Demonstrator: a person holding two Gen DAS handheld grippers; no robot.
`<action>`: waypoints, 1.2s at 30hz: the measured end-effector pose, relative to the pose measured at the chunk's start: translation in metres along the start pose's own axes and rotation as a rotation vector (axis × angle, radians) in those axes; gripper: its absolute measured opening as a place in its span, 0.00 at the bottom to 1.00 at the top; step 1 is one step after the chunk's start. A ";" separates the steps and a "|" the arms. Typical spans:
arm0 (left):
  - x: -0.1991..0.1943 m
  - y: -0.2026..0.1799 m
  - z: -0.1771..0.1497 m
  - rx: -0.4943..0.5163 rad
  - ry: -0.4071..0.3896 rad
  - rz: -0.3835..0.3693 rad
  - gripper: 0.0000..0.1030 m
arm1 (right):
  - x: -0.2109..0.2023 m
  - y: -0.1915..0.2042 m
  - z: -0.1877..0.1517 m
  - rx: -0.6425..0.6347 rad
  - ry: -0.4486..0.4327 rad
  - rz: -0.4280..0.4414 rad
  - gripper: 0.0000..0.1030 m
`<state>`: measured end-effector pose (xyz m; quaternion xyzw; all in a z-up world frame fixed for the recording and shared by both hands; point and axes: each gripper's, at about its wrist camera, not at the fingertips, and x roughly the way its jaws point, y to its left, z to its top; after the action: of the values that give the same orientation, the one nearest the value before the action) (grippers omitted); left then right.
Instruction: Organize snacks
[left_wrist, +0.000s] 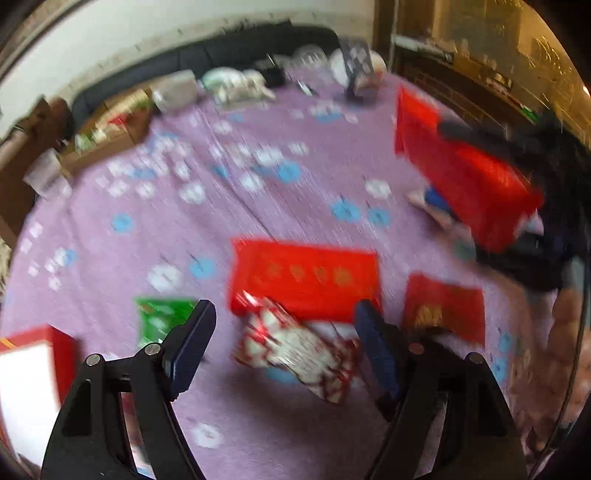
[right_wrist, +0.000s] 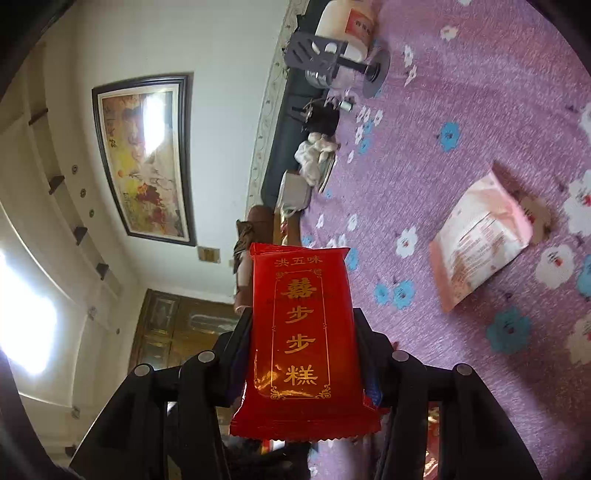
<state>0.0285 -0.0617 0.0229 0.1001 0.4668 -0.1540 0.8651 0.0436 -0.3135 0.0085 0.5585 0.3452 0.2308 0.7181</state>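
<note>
My right gripper (right_wrist: 301, 332) clamped a red cake packet (right_wrist: 301, 339); my left gripper (left_wrist: 284, 343) hung spread above a red-and-white snack packet (left_wrist: 295, 350).

Snack packs lie on the tablecloth (left_wrist: 295, 192) — a box (left_wrist: 304, 282) behind a pack (left_wrist: 299, 354), another pack (left_wrist: 445, 308) to its right.

A home: framed painting (right_wrist: 144, 155) on the wall, floral purple tablecloth (right_wrist: 480, 92).

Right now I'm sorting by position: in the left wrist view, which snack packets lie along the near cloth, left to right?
Green packet → red-and-white patterned packet → small red packet with gold print.
</note>
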 end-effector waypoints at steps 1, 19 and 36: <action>0.002 -0.003 -0.005 0.012 0.007 -0.001 0.75 | -0.001 -0.001 0.000 0.001 -0.001 0.000 0.49; -0.072 0.020 -0.069 -0.012 -0.169 -0.060 0.48 | 0.004 0.004 -0.003 -0.039 0.006 -0.042 0.49; -0.153 0.072 -0.171 -0.169 -0.240 -0.013 0.49 | 0.011 0.023 -0.018 -0.205 -0.024 -0.136 0.49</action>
<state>-0.1572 0.0859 0.0602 0.0049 0.3718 -0.1308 0.9191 0.0388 -0.2880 0.0259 0.4602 0.3484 0.2090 0.7894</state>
